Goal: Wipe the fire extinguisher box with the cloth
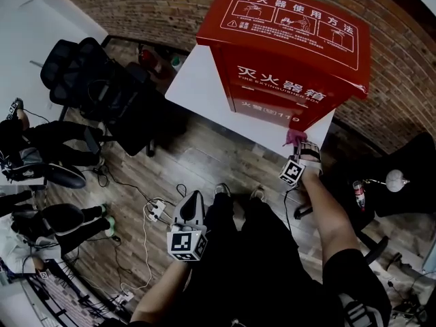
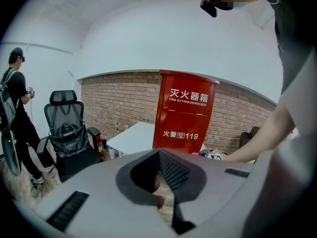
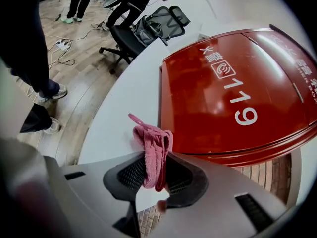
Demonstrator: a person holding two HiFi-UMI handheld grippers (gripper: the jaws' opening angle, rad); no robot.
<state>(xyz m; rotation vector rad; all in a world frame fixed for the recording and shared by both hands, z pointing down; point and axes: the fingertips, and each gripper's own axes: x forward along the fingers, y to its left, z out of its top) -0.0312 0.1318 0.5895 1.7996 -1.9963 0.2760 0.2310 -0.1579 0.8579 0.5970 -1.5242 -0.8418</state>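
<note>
Though tiny in head view, right tongs point(image 3: 154, 176) clamp pink cloth point(image 3: 153, 142) by box point(image 3: 237, 78), left tongs point(image 2: 159, 185) closed

A red fire extinguisher box point(image 1: 286, 53) is standing on a white table point(image 1: 197, 90) against a brick wall point(image 1: 150, 5). The right gripper point(image 1: 300, 143) is holding a pink cloth point(image 1: 294, 136) right at the box's lower front corner. The left gripper point(image 1: 193, 199) is hanging low over the wooden floor point(image 1: 197, 162), jaws together, beside the person's legs point(image 1: 238, 230). A black office chair point(image 1: 102, 87) is sitting at left, well apart.
</note>
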